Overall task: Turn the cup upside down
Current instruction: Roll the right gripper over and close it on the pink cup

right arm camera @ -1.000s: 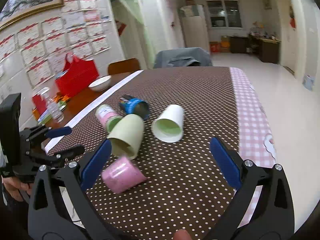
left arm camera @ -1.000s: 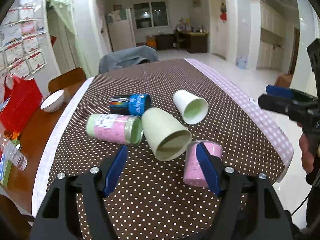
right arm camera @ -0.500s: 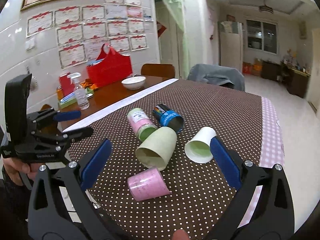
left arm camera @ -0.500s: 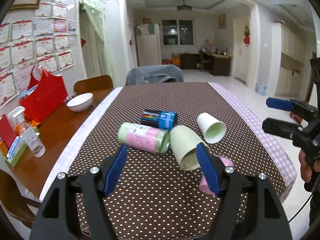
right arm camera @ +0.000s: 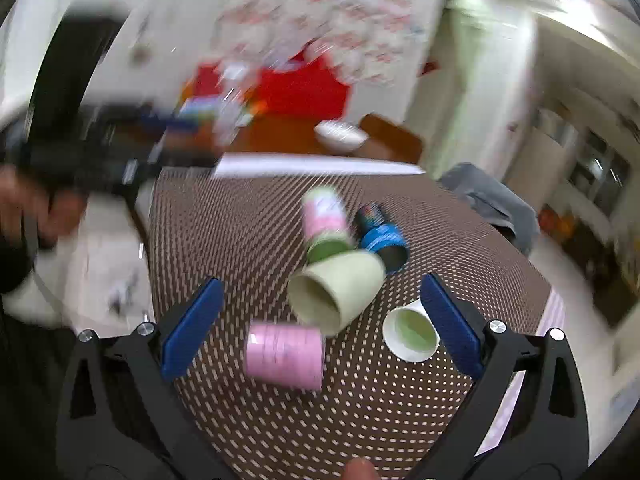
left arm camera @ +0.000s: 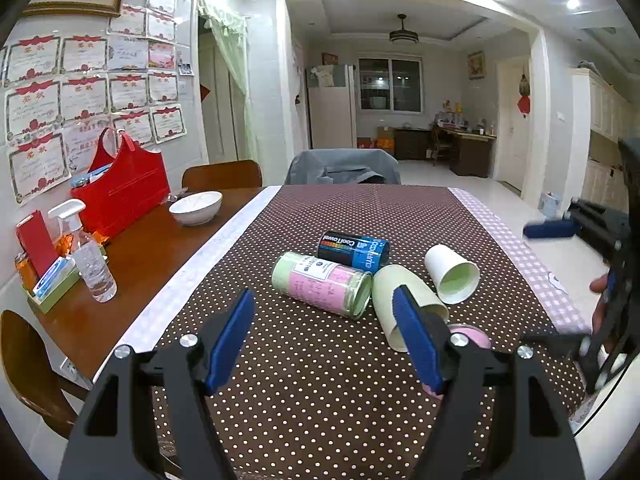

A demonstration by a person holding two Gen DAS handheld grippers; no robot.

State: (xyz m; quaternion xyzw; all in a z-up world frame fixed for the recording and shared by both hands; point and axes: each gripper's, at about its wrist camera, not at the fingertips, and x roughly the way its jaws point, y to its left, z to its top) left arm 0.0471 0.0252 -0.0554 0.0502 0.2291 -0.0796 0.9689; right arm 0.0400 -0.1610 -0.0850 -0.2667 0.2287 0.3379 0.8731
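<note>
Several cups lie on their sides on the brown dotted tablecloth (left arm camera: 312, 364): a pale green cup (left arm camera: 390, 300) (right arm camera: 340, 288), a white paper cup (left arm camera: 452, 274) (right arm camera: 412, 334), a pink cup (left arm camera: 470, 336) (right arm camera: 284, 354), a pink-and-green labelled cup (left arm camera: 322, 288) (right arm camera: 326, 220) and a blue-black cup (left arm camera: 354, 250) (right arm camera: 380, 238). My left gripper (left arm camera: 324, 340) is open and empty, held above the near table end. My right gripper (right arm camera: 320, 324) is open and empty, above the pink cup; its view is blurred. It also shows at the right edge of the left wrist view (left arm camera: 568, 232).
On the bare wooden table part at the left stand a white bowl (left arm camera: 196, 207), a red bag (left arm camera: 120, 192), a spray bottle (left arm camera: 90, 260) and a small box of items (left arm camera: 44, 276). Chairs stand at the far end (left arm camera: 344, 166) and left (left arm camera: 222, 174).
My left gripper has pulled back and risen, so the cups look farther away. My right gripper has swung fast to the left over the cups. No cup has moved.
</note>
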